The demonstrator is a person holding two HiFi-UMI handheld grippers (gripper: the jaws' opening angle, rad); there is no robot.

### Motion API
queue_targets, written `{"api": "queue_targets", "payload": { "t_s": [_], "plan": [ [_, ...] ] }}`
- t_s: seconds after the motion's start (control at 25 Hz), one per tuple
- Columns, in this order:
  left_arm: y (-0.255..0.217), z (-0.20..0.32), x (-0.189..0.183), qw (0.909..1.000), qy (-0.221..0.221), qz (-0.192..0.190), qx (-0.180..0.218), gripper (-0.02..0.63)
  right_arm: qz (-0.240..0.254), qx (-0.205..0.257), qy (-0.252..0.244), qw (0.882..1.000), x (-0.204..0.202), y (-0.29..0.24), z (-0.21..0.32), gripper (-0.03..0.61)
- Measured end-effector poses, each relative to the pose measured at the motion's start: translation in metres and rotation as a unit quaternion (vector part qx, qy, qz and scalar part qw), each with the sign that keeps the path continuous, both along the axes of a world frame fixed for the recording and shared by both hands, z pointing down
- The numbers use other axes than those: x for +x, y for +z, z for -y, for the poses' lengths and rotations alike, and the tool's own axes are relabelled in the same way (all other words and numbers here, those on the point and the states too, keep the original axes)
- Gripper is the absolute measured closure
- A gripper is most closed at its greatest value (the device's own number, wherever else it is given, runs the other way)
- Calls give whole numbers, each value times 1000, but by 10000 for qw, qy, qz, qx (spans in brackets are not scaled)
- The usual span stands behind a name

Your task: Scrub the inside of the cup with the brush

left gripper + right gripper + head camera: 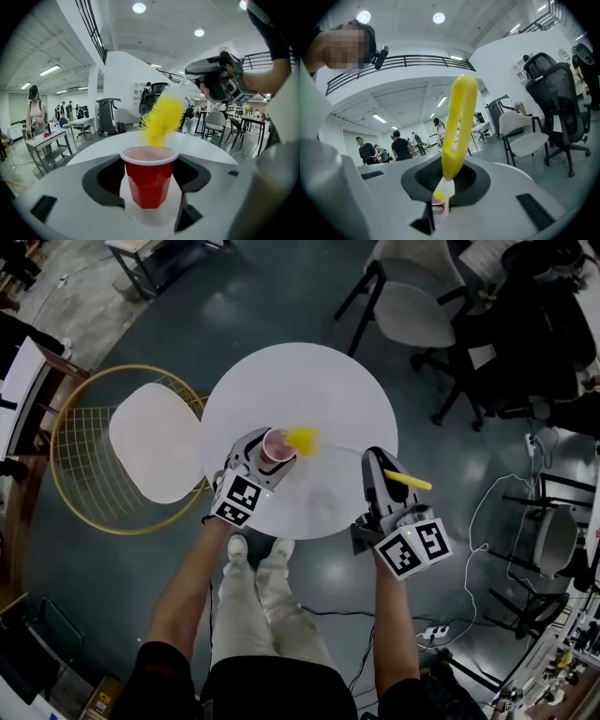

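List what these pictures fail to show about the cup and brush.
- Red cup interior: left gripper view, hidden behind its own wall; head view, too small.
- Brush bristles: motion-blurred in both those views.
- Right gripper view: the cup is mostly hidden behind the brush handle.

The red plastic cup (276,446) is over the round white table's (319,381) near-left part, the yellow bristle brush (302,439) just right of it.

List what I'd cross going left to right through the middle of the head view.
Gold wire chair → red cup → bristles of the yellow brush → right gripper
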State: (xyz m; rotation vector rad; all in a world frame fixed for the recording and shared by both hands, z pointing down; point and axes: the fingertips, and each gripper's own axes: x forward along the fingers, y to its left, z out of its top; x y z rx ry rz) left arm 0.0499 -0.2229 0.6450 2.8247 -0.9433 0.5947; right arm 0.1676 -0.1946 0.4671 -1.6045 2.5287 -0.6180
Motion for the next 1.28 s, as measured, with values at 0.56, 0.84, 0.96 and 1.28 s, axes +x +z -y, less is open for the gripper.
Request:
{"api": "queue_targets", "payload": {
  "t_s": [0.56,0.84,0.96,1.28],
  "plan": [
    [5,6,-6,9989,-264,-378,17,298,-91,-50,61,9999,1,3,0,534],
    [10,1,-4,9991,-226,-302,-194,243,-110,-27,53,9999,-1,-3,-2,535],
    [13,-2,-8,9991,-206,-276,-266,219,-114,-11,62,9999,-4,-5,-2,534],
    [13,-3,-18,9989,-252,-277,-297,192,-109,18,62,9999,-10,-7,-4,534]
  ]
}}
